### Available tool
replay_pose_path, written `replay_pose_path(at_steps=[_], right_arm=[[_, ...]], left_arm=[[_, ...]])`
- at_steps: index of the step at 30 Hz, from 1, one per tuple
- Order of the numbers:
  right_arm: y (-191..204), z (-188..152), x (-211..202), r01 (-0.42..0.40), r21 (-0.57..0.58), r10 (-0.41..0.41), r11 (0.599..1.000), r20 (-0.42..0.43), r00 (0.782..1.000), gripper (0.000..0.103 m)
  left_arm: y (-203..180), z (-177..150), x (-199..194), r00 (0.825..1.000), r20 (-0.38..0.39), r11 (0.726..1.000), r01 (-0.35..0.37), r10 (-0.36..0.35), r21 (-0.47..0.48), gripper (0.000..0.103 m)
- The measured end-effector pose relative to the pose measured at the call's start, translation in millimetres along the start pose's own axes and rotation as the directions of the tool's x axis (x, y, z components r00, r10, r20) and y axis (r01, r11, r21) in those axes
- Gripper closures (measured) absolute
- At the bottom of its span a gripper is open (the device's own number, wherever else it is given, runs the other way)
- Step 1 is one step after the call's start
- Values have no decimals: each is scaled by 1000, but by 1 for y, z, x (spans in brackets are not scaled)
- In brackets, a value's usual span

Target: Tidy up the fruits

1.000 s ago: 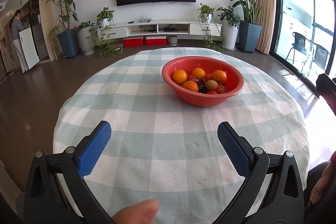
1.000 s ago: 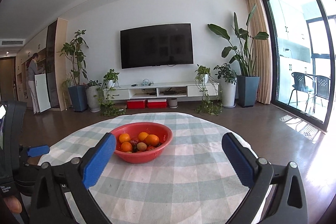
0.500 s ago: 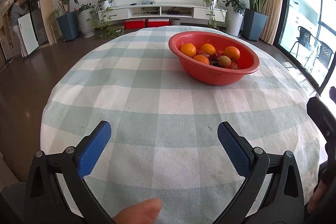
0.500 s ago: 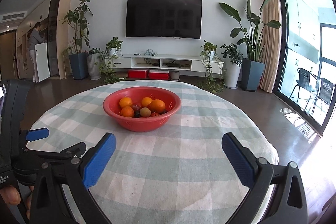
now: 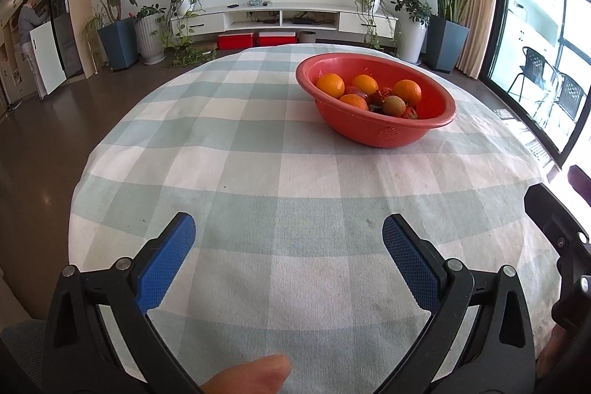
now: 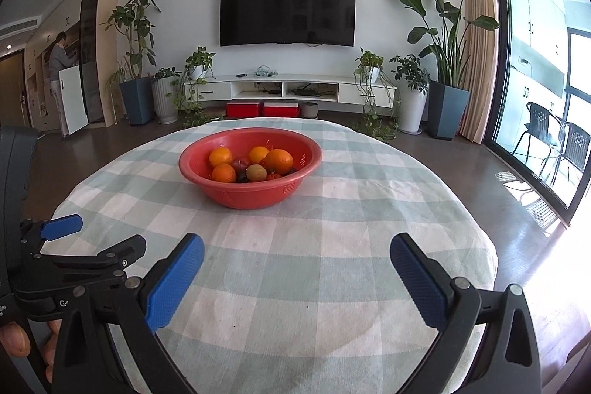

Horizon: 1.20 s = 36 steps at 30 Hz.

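Observation:
A red plastic bowl [image 5: 384,132] stands on a round table with a green-and-white check cloth [image 5: 258,172], right of centre and far from me. It holds several oranges [image 5: 330,85], a brownish-green fruit [image 5: 393,106] and small red and dark fruits. In the right wrist view the bowl [image 6: 255,194] is ahead, slightly left. My left gripper [image 5: 288,235] is open and empty above the table's near part. My right gripper [image 6: 295,257] is open and empty near the front edge. The left gripper's side [image 6: 61,227] shows at the right view's left edge.
The table's edges curve away on all sides, with dark floor around. Beyond it stand a TV wall, a low white cabinet [image 6: 291,91] and potted plants. A person [image 6: 59,61] stands far left. A glass door is at the right.
Both views have moved closer to the table and tilted down, so the bowl looks larger and nearer. Both grippers have stayed open and empty.

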State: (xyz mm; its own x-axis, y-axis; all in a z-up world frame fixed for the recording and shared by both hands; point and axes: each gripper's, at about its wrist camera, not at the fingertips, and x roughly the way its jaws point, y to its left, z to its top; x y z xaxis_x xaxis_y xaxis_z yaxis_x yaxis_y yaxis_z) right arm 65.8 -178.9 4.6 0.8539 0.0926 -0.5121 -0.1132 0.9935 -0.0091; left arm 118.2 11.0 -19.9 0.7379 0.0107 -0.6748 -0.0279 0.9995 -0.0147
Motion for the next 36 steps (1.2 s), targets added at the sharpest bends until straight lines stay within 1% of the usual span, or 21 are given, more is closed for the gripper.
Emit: replay_pose_path(at_steps=[10, 36], right_arm=[[0, -1, 1, 0, 3, 0, 1000, -13, 1000, 0], [-1, -1, 0, 0, 3, 0, 1000, -15, 1000, 0]], left_arm=[[-1, -2, 1, 1000, -5, 1000, 0, 0, 7, 0], [0, -3, 1, 1000, -8, 1000, 6, -6, 11, 0]])
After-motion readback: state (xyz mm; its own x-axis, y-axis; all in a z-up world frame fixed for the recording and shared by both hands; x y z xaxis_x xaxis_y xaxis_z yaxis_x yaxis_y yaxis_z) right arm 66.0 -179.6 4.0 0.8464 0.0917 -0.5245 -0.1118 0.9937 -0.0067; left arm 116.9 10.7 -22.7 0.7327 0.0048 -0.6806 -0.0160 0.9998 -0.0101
